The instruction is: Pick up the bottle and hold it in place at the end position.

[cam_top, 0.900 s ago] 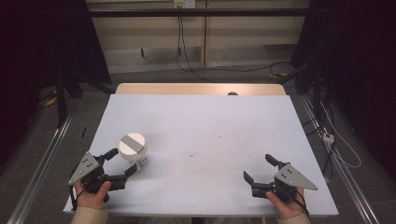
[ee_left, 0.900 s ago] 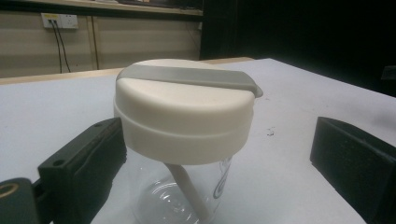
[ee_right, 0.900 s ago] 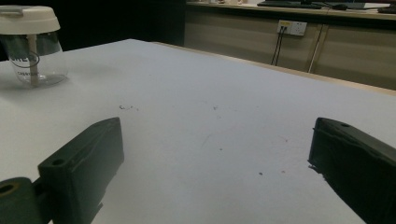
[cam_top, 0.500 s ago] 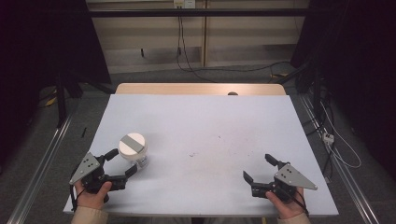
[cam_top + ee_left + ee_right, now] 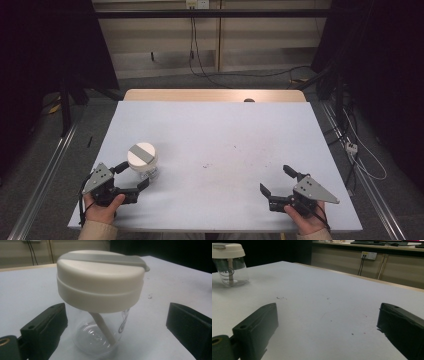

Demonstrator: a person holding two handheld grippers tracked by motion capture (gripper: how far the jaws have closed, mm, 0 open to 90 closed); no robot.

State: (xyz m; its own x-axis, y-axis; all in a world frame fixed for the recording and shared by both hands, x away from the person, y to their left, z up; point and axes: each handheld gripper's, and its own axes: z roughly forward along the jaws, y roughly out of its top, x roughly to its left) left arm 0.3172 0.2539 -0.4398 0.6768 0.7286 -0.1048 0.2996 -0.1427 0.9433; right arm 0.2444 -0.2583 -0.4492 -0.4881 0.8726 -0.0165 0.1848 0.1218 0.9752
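A clear glass jar (image 5: 144,162) with a cream lid and a grey strip across the top stands upright on the white table (image 5: 225,135) at the front left. My left gripper (image 5: 131,177) is open, its two jaws on either side of the jar without touching it. In the left gripper view the jar (image 5: 100,302) stands close between the jaws, with a pale straw inside. My right gripper (image 5: 278,180) is open near the front right, nothing between its jaws. The right gripper view has the jar (image 5: 230,263) far off at the upper left.
A wooden strip (image 5: 215,95) runs along the table's far edge, with a small dark object (image 5: 248,100) on it. Cables (image 5: 200,60) lie on the floor behind. Metal rails (image 5: 40,185) run along both sides of the table. Small dark specks (image 5: 207,165) mark the table's middle.
My left gripper has crept slightly forward, towards the jar. The right gripper has not moved.
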